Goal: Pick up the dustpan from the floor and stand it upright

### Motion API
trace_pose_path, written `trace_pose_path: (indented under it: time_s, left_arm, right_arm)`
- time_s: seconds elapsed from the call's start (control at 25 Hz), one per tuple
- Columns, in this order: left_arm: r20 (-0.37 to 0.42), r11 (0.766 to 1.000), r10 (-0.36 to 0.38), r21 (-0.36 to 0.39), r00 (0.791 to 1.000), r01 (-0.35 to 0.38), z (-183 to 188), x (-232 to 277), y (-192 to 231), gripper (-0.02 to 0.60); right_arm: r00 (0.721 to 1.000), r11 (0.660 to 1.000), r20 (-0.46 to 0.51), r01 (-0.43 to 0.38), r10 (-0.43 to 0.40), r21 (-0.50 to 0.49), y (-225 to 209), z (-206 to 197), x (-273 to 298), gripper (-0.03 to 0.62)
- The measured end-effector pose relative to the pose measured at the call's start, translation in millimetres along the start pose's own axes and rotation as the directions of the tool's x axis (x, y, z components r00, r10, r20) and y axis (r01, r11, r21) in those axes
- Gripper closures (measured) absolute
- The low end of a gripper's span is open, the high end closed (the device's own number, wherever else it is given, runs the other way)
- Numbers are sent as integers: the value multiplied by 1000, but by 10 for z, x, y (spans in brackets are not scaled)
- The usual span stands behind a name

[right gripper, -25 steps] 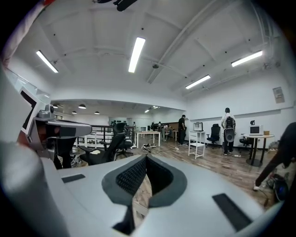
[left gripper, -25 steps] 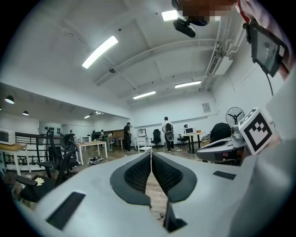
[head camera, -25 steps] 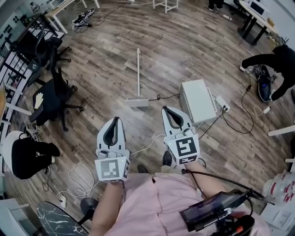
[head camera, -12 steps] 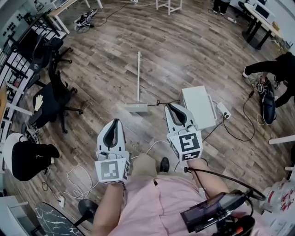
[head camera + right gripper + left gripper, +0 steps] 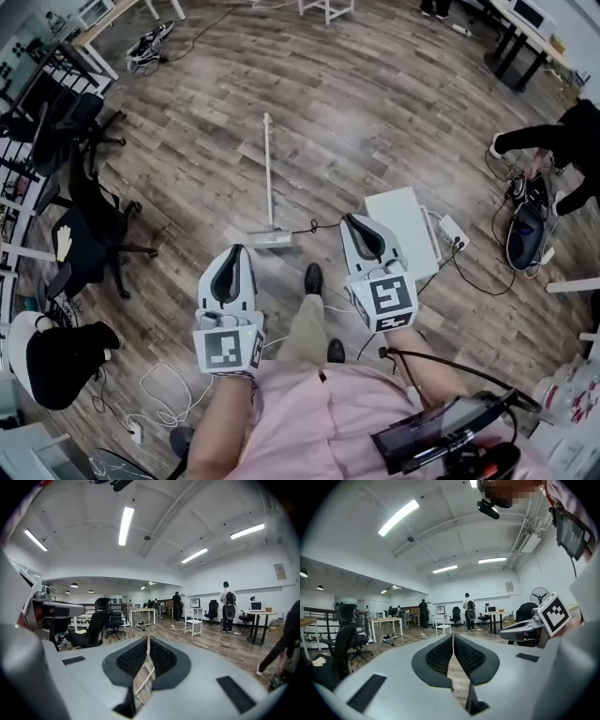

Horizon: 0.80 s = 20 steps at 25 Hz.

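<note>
Dustpan point(image 5: 269, 183) flat on the wood floor point(image 5: 394, 112) ahead of left gripper point(image 5: 231, 255) and right gripper point(image 5: 359, 225), both closed and empty; probably light, stiff plastic, best taken by the long thin handle point(image 5: 268, 150) near its middle.

Your dustpan point(image 5: 270, 238): pale grey-white all over, handle and pan alike. Floor point(image 5: 375, 112): brown-grey wood planks with streaky grain. Your left gripper point(image 5: 232, 251) and right gripper point(image 5: 358, 221): light grey shells, black dimpled pads point(image 5: 436, 656), cubes patterned with black-and-white square markers. Box point(image 5: 405, 220): white. Cable point(image 5: 159, 394) on the planks: white. Your shirt point(image 5: 309, 422) is pink, trousers point(image 5: 305, 328) tan, shoes point(image 5: 313, 277) black. Office chairs point(image 5: 89, 225): black.
</note>
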<state>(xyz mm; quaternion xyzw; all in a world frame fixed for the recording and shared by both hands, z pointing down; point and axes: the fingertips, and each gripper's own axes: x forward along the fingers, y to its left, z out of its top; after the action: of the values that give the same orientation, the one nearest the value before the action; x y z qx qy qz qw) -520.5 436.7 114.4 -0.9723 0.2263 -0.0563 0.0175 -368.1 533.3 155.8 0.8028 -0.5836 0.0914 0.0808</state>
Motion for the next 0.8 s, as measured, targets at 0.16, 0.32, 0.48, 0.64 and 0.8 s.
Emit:
trace_pose_path:
  time_s: [0.16, 0.32, 0.48, 0.64, 0.8]
  left_arm:
    - [-14, 999, -33, 4, 999, 33, -46, 766, 257, 561]
    - [-18, 998, -59, 10, 998, 59, 26, 1416, 534, 561]
    - [9, 997, -78, 22, 997, 78, 222, 1919, 737, 561]
    - [44, 997, -80, 26, 996, 79, 410, 2252, 871, 561]
    - [61, 997, -77, 24, 995, 76, 503, 2495, 915, 560]
  right_arm:
    - [1000, 1000, 5, 21, -21, 7, -368, 98, 667, 579]
    - [999, 999, 4, 34, -34, 6, -646, 271, 1296, 580]
    - [998, 998, 28, 57, -57, -12, -895, 569, 1742, 582]
    - [995, 996, 59, 80, -78, -25, -1084, 821, 1967, 582]
    - [992, 995, 76, 100, -97, -29, -1279, 941, 2074, 582]
